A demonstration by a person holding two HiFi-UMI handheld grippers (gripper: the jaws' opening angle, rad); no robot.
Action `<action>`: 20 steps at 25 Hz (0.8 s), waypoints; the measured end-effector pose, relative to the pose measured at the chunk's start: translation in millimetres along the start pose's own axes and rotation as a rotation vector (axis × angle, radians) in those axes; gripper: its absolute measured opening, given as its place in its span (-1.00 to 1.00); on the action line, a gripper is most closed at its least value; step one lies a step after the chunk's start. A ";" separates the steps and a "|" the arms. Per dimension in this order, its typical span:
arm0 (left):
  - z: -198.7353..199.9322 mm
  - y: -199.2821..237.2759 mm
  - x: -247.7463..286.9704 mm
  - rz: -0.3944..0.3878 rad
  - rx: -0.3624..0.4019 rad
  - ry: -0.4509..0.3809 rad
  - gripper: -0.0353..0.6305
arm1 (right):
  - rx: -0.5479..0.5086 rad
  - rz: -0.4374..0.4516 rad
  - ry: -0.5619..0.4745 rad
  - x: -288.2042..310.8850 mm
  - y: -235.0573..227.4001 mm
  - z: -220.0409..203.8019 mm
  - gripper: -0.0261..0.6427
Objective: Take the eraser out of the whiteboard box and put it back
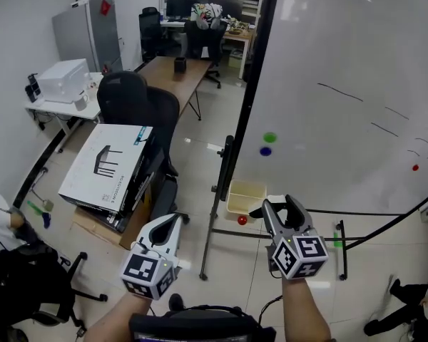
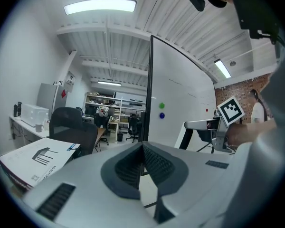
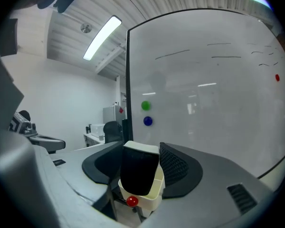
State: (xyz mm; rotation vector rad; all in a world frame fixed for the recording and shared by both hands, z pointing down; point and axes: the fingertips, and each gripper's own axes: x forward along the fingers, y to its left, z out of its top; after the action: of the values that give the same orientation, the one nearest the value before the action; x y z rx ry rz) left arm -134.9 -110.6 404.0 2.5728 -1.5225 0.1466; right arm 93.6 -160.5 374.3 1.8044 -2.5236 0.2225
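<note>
My right gripper (image 1: 279, 205) is shut on the eraser (image 1: 277, 199), a block with a white back and black felt, just in front of the whiteboard (image 1: 342, 120). In the right gripper view the eraser (image 3: 140, 167) stands upright between the jaws of the right gripper (image 3: 141, 146), above the cream whiteboard box (image 3: 154, 194). That box (image 1: 246, 197) hangs at the board's lower left, with a red magnet (image 1: 242, 220) below it. My left gripper (image 1: 175, 221) hangs lower left, shut and empty; its pads (image 2: 142, 156) meet.
Green (image 1: 269, 137) and blue (image 1: 265, 151) magnets stick to the board. The black stand legs (image 1: 212, 241) spread over the floor below. A flat printed carton (image 1: 107, 166) and a black office chair (image 1: 139, 102) are to the left, with a wooden desk (image 1: 175, 73) behind them.
</note>
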 end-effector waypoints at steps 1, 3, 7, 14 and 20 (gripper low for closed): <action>-1.0 2.0 2.9 0.000 -0.003 0.004 -0.83 | -0.005 0.006 0.005 6.9 0.5 -3.8 -0.12; -1.4 4.6 7.8 -0.008 -0.006 0.006 -0.83 | -0.014 0.014 0.007 18.0 1.9 -8.0 -0.12; -4.5 6.6 14.9 -0.034 -0.009 0.004 -0.83 | -0.032 0.009 0.014 34.8 2.1 -17.2 -0.12; -12.2 11.5 36.8 -0.016 -0.020 0.016 -0.83 | -0.037 0.019 0.047 57.2 2.1 -38.4 -0.12; -15.4 14.3 42.4 -0.024 -0.026 0.023 -0.83 | -0.078 -0.012 0.072 67.9 2.6 -60.2 -0.12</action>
State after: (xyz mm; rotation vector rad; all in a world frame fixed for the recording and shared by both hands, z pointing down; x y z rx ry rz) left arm -127.2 -151.2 427.0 2.5591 -1.4751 0.1525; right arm 65.5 -215.3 441.0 1.7505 -2.4368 0.1829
